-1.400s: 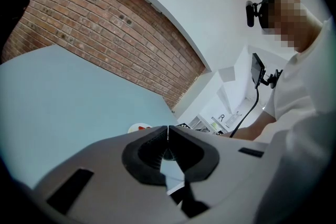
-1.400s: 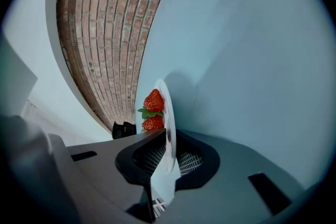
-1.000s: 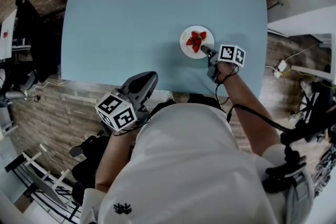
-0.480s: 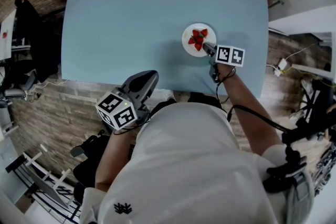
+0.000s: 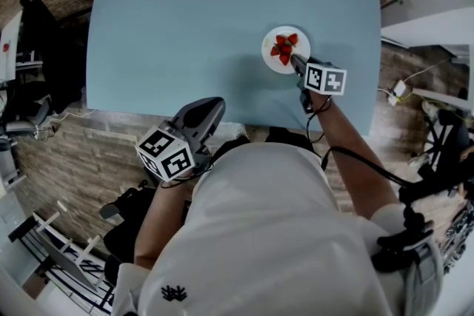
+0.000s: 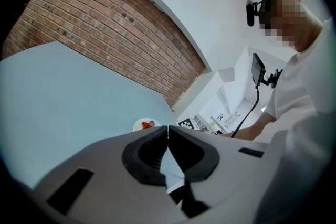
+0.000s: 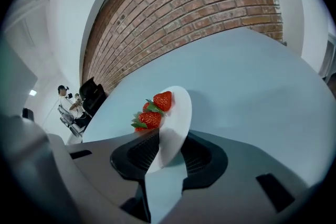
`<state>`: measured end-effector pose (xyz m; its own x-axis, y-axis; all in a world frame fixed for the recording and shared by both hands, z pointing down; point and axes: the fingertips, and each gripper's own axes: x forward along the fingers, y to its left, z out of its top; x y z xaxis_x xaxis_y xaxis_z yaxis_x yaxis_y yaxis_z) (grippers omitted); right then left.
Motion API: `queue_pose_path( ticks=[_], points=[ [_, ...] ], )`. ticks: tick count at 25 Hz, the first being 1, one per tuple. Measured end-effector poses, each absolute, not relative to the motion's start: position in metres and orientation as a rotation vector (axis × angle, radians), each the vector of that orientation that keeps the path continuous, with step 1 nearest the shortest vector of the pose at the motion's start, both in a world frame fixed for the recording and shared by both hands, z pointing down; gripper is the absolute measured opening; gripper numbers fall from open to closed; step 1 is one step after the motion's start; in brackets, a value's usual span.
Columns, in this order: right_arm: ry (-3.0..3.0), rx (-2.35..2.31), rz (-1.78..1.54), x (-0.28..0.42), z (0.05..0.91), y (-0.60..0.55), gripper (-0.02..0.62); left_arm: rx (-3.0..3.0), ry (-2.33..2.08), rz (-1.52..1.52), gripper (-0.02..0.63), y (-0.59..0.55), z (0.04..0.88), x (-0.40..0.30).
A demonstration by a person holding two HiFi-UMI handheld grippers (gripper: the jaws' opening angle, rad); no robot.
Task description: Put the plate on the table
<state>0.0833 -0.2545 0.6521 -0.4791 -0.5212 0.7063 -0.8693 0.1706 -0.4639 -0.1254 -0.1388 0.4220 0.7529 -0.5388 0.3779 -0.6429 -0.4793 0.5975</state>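
A small white plate (image 5: 275, 61) with a few strawberries (image 5: 285, 48) rests on the light blue table (image 5: 207, 18), near its right front part. My right gripper (image 5: 295, 60) is at the plate's near rim. In the right gripper view the rim of the plate (image 7: 177, 113) still lies between the jaws, which are opening, and the strawberries (image 7: 156, 110) lie just beyond. My left gripper (image 5: 211, 109) hangs off the table's front edge, shut and empty. In the left gripper view the left gripper (image 6: 168, 131) points at the far plate (image 6: 142, 124).
A brick floor surrounds the table. Dark equipment (image 5: 37, 48) stands to the left and cables with a white box (image 5: 398, 92) lie to the right. White furniture (image 5: 433, 18) is at the right edge.
The plate and my right gripper have slid a little farther away and to the right across the table. The left gripper has stayed put.
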Motion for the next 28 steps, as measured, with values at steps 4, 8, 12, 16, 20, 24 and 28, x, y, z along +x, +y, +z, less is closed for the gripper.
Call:
queue_pose_path(
  ticks=[4,8,12,16,20,24,28],
  points=[
    [-2.065,1.322,1.188,0.085,0.653,-0.255,0.126,2.196,-0.877,0.18,0.009,-0.139,0.423,-0.127],
    [-2.054,1.326,1.09,0.088,0.655,-0.256,0.152,2.184,-0.88,0.198,0.009,-0.141,0.422,-0.127],
    [-2.036,1.332,1.062,0.092,0.659,-0.255,0.173,2.19,-0.873,0.195,0.009,-0.141,0.423,-0.125],
    [-2.02,1.34,0.974,0.094,0.657,-0.256,0.193,2.192,-0.866,0.192,0.009,-0.142,0.423,-0.125],
    [-1.999,1.339,0.879,0.097,0.655,-0.259,0.207,2.182,-0.866,0.204,0.009,-0.143,0.422,-0.124],
    [-1.96,1.322,0.795,0.1,0.659,-0.257,0.207,2.181,-0.863,0.205,0.009,-0.143,0.422,-0.124],
    [-1.965,1.312,0.772,0.1,0.66,-0.258,0.207,2.186,-0.863,0.198,0.009,-0.144,0.424,-0.124]
  ],
)
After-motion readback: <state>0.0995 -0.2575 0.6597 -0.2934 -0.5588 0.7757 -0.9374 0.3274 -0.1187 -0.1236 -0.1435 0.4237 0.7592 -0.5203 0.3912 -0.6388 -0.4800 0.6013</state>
